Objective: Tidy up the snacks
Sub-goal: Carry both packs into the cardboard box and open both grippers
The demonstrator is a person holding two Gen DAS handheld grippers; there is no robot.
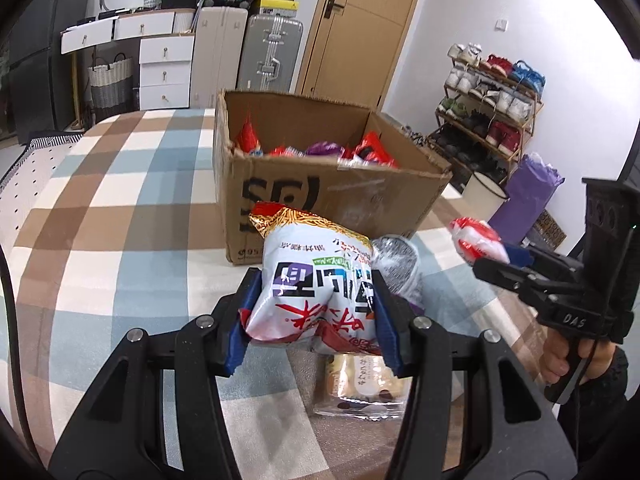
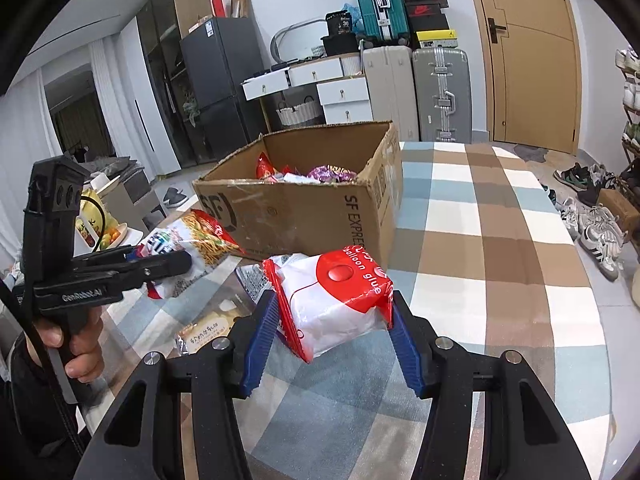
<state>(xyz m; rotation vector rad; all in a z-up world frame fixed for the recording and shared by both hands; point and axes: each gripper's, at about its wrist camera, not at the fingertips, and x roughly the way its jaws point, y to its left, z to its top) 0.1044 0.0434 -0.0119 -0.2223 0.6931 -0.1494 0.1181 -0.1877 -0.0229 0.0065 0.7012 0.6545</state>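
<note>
In my left hand-held gripper I have a white noodle bag with red print; the two blue pads press into its sides, so the jaws are closed on it and the bag is off the worktop. Under it, on the checked cloth, lies a flat beige snack packet, and just behind the bag I see a grey printed packet also lying there.

My right hand-held gripper is closed on a white and red packet with the words "balloon glue" on it. The pads squeeze it from both sides and it hangs above the cloth. From the left view this packet shows at the right edge, between the tips of the other tool.

A hand of the person holds the black grip of the left tool.

Farther back stands an open cardboard box on the worktop, with red and purple snack bags inside it. Both held packets are in front of the box, not in it.

Behind the worktop there are suitcases, white drawers and a wooden door.
</note>
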